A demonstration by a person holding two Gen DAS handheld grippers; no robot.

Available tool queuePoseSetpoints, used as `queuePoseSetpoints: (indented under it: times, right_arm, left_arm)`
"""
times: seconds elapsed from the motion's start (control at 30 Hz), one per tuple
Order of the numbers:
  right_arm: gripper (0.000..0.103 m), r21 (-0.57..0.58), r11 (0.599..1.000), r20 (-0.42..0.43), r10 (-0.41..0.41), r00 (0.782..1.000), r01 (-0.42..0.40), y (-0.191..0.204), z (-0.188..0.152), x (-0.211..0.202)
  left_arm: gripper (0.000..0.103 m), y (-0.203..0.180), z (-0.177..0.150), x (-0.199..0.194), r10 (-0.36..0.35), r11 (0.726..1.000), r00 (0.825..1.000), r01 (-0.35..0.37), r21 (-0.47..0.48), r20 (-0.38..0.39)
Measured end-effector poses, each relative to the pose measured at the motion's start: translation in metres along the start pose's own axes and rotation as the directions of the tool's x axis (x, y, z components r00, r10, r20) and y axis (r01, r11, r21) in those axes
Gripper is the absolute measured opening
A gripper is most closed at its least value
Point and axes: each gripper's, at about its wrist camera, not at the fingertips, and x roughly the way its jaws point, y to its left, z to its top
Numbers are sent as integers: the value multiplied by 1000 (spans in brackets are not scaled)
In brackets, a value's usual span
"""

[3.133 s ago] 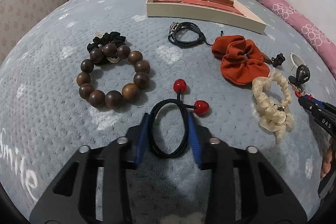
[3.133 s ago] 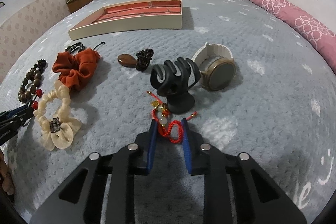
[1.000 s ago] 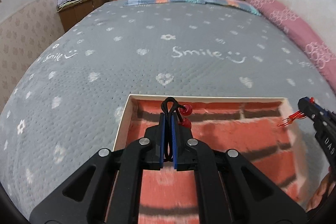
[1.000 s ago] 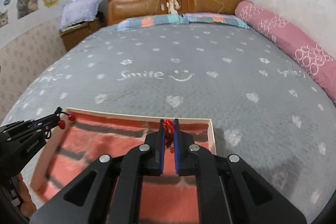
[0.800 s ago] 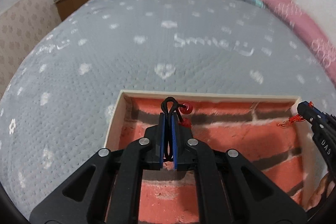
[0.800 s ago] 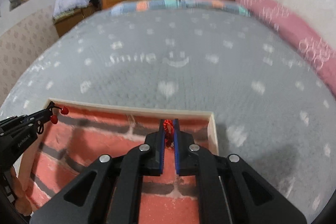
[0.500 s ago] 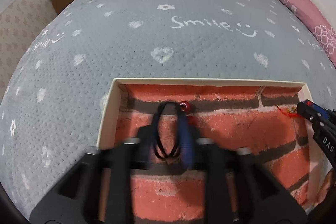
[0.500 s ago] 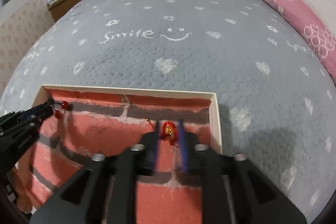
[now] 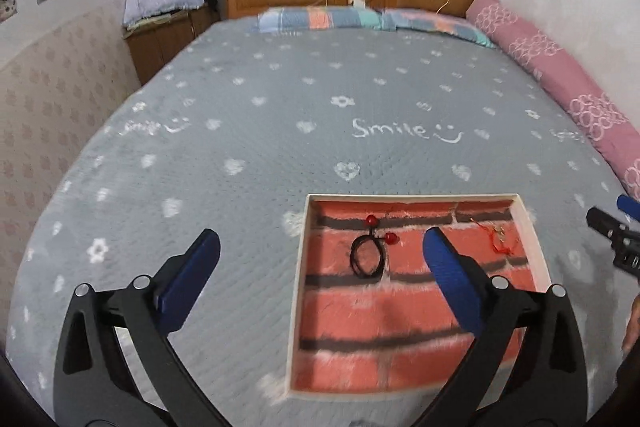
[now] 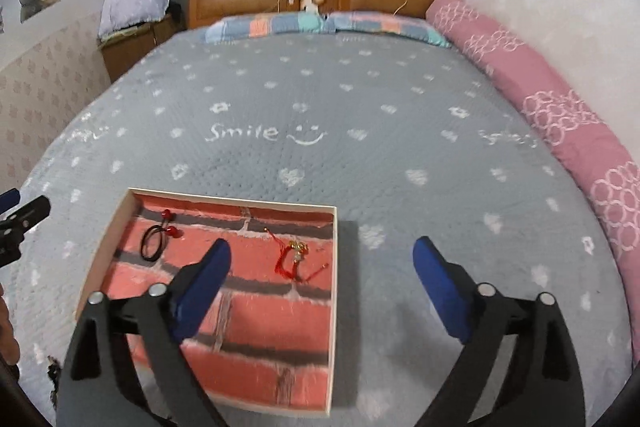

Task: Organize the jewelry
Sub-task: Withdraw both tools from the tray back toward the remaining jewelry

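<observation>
Grey bedspread under me

The bed (image 9: 280,131) wears a grey quilt printed with hearts, flowers and "Smile"; directly on it I see a cream-walled tray (image 10: 333,307), striped pillows (image 9: 360,21) and a pink bolster (image 10: 560,115).

Tray (image 9: 301,267) red brick-print; bedspread (image 9: 280,131) grey, white hearts; bolster (image 10: 560,115) pink.

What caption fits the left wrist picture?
Left gripper opening above tray; black hair tie and red bracelet lie inside.

"Smile" with a smiley face is printed on the grey bedspread (image 9: 280,131).
</observation>
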Motion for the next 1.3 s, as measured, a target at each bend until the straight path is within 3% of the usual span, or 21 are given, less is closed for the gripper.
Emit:
queuePoseSetpoints:
  times: [0.1, 0.33, 0.53, 0.77, 0.93, 1.3]
  right_arm:
    - [93, -6, 1000, 2, 1, 1000, -1, -4, -8, -27]
    - [96, -6, 999, 71, -31, 997, 32, -13, -39, -91]
    - [96, 17, 1000, 69, -27, 997, 26, -13, -72, -115]
    - [96, 46, 999, 76, 8, 997, -11, -12, -114, -134]
    - [96, 27, 1000, 90, -6, 996, 3, -4, -141, -145]
    - [96, -3, 1000, 74, -3, 997, 3, 20, -211, -158]
  left_arm:
    - [98, 10, -17, -34, 40, 999, 999, -41, 18, 29]
    - [98, 25, -49, -94, 33, 999, 996, -35, 31, 89]
    - [98, 38, -82, -132, 77, 997, 987, -76, -14, 138]
    - [98, 54, -120, -141, 68, 997, 992, -66, -28, 103]
    - [98, 66, -148, -145, 10, 999, 998, -7, -41, 57]
    - [98, 101, -219, -142, -7, 993, 1000, 6, -118, -3]
